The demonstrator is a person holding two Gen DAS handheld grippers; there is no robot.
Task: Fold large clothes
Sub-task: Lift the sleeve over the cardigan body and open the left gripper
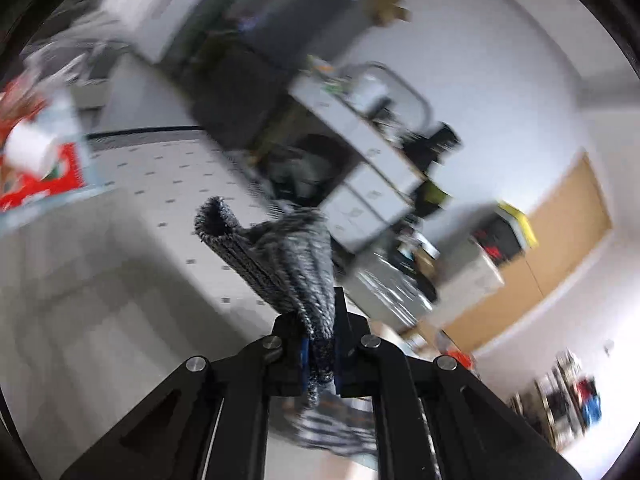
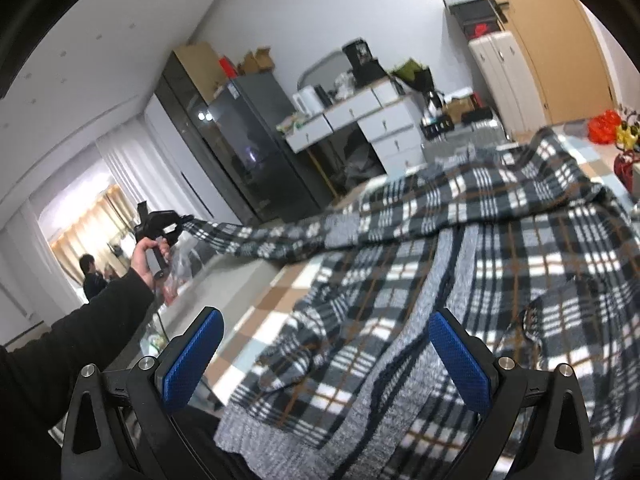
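Note:
A large plaid cardigan (image 2: 500, 240) with grey knit edging lies spread on the checked tablecloth (image 2: 272, 300). One sleeve (image 2: 280, 240) is stretched out to the left, off the table's edge. My left gripper (image 2: 182, 222), held in a hand with a black sleeve, is shut on that sleeve's end. In the left wrist view the grey knit cuff (image 1: 280, 256) is pinched between the shut jaws of the left gripper (image 1: 320, 320) and flops forward. My right gripper (image 2: 326, 320) hangs open above the cardigan's near hem, with nothing between its blue pads (image 2: 460, 360).
A dark glass cabinet (image 2: 240, 140) and a white desk with drawers (image 2: 360, 120) stand behind the table. Red ornaments (image 2: 604, 126) sit at the table's far right. A person (image 2: 90, 276) stands far off at the left. A white paper roll (image 1: 28, 148) lies on a red box.

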